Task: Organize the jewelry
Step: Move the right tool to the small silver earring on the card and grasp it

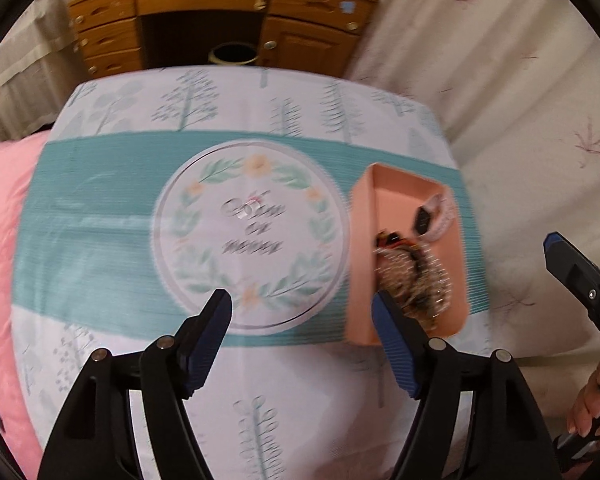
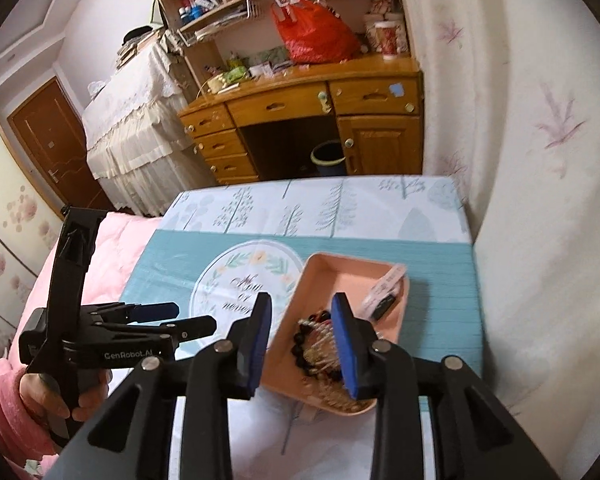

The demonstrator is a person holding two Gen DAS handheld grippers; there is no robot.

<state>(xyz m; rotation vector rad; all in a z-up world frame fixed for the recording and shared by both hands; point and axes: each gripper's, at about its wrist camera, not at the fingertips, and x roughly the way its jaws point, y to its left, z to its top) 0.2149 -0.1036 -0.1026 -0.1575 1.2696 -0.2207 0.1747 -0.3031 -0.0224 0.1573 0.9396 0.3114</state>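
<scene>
A pink rectangular tray (image 1: pixel 360 240) (image 2: pixel 316 276) sits on a printed cloth at the table's right side. It holds a heap of beaded bracelets and pearly jewelry (image 1: pixel 412 276) (image 2: pixel 320 348), a small black piece (image 1: pixel 423 218) (image 2: pixel 382 306) and a pale tag (image 2: pixel 384 282). A small clear ring (image 1: pixel 249 210) lies in the cloth's round wreath print. My left gripper (image 1: pixel 302 304) is open and empty above the cloth, left of the tray. My right gripper (image 2: pixel 302 308) is open and empty above the tray's near end.
The cloth-covered table (image 2: pixel 340 200) stands against a curtain on the right. A pink quilt (image 1: pixel 0 220) lies to the left. A wooden desk (image 2: pixel 300 120) with drawers and a bin (image 2: pixel 328 158) stands beyond the far edge.
</scene>
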